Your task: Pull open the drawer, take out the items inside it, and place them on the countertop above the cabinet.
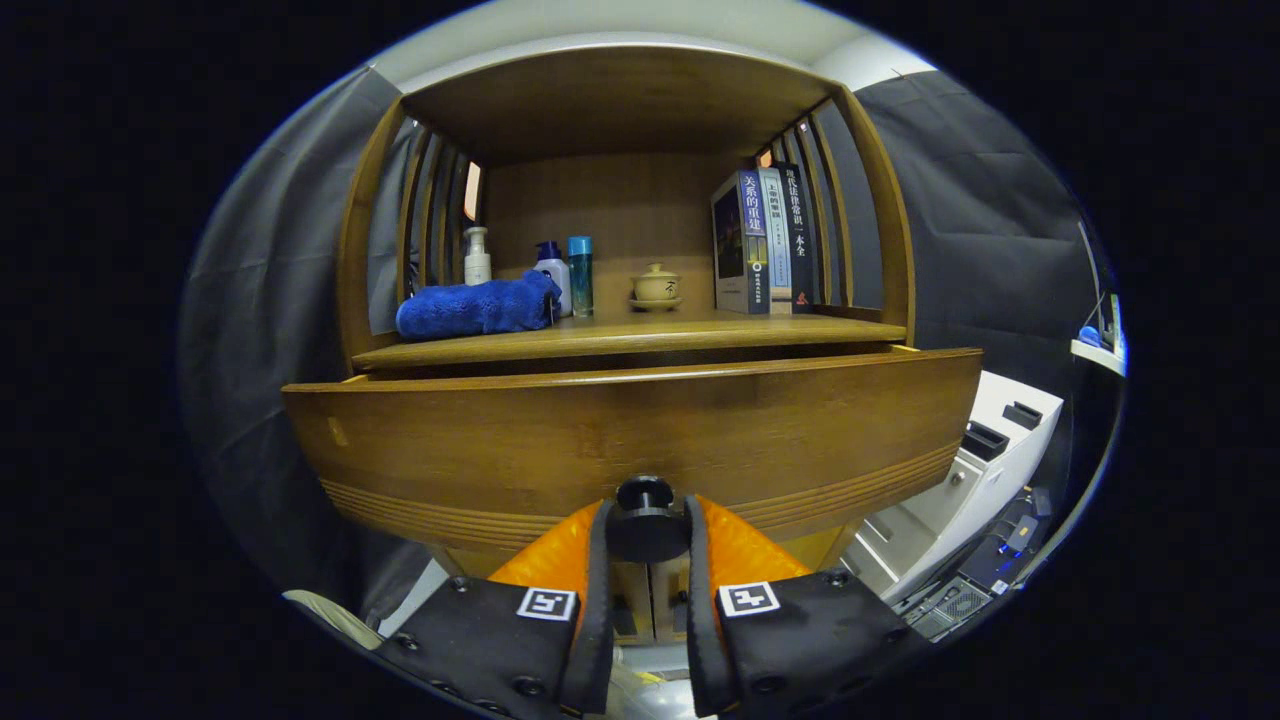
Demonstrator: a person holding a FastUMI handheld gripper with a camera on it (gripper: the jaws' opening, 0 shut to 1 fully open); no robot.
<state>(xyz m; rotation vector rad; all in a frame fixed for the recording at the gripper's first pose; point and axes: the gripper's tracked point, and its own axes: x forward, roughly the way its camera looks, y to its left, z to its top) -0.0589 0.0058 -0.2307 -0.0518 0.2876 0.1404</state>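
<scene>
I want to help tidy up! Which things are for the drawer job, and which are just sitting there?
For the job:
- drawer, pulled partly out
- drawer knob, gripped between both fingers of the hand-held gripper
- countertop

Just sitting there:
- blue towel
- three bottles
- lidded cup on a saucer
- books

The tongs [646, 535] were closed on the dark round knob [646, 520] of the wooden drawer [630, 430], one finger pressed to each side of it. The drawer front stood pulled out from the cabinet. Above it, on the bench [620, 340], lay a folded blue towel [475, 308], three bottles [555, 270], a small lidded cup [656, 286] and upright books [765, 240].
</scene>
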